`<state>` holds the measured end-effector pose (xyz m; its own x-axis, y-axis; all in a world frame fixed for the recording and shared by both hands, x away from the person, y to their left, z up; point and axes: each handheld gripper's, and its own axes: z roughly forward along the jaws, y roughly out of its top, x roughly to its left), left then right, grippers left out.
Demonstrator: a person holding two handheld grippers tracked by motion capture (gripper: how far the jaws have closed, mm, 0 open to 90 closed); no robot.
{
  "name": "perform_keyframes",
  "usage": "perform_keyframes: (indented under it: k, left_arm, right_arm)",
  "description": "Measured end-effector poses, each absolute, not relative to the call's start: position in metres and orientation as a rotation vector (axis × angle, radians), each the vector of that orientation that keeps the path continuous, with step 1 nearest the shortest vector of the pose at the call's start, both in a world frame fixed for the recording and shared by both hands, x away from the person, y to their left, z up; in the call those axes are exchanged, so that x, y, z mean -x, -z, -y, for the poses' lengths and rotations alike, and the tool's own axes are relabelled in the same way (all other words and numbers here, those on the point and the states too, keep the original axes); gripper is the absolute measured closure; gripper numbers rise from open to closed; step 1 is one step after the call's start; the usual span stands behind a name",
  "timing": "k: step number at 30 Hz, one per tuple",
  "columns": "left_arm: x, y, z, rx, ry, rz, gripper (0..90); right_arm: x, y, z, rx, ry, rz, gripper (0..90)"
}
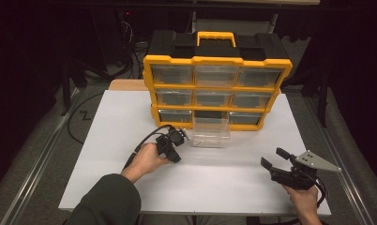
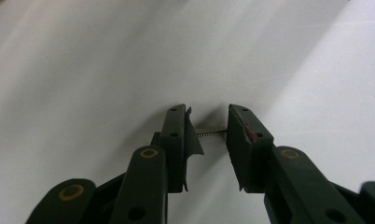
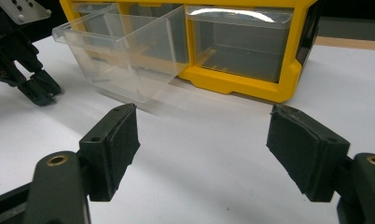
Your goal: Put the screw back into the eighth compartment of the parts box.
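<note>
One screw (image 2: 211,132) spans the left gripper's (image 2: 209,140) jaws.

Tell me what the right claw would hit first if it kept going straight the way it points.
Probably the clear drawer pulled out of the yellow organizer. The right claw is open and points across bare table toward it; depth is hard to judge, so it may slide past the drawer's corner into the organizer's front.

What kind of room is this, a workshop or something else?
Probably a lab or workshop bench: a white table in a dark room, a yellow parts organizer with clear drawers, and cables on the floor behind.
</note>
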<state>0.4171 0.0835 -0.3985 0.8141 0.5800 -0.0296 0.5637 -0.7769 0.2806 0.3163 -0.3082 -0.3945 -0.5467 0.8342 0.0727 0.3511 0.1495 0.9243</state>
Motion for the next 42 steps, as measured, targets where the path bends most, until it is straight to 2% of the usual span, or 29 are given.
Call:
perform_keyframes:
  k: [4, 11, 19, 42]
  left_arm:
    - [-0.4176, 0.399, -0.0834, -2.718, -0.083, -0.883, 63.7]
    - [-0.4181, 0.399, -0.083, -2.717, -0.07, -0.889, 61.6]
    - [-0.4171, 0.3986, -0.0796, -2.741, -0.102, -0.879, 67.0]
    - [-0.4207, 0.3985, -0.0785, -2.727, -0.116, -0.874, 68.7]
  right_arm:
    - [-0.3163, 0.3945, 0.3082, -1.128, -1.386, -1.97, 26.3]
    - [-0.3164, 0.3946, 0.308, -1.127, -1.385, -1.972, 26.3]
    - [-0.3163, 0.3946, 0.3079, -1.128, -1.385, -1.972, 26.2]
    - [-0.3167, 0.3948, 0.3082, -1.13, -1.385, -1.972, 26.2]
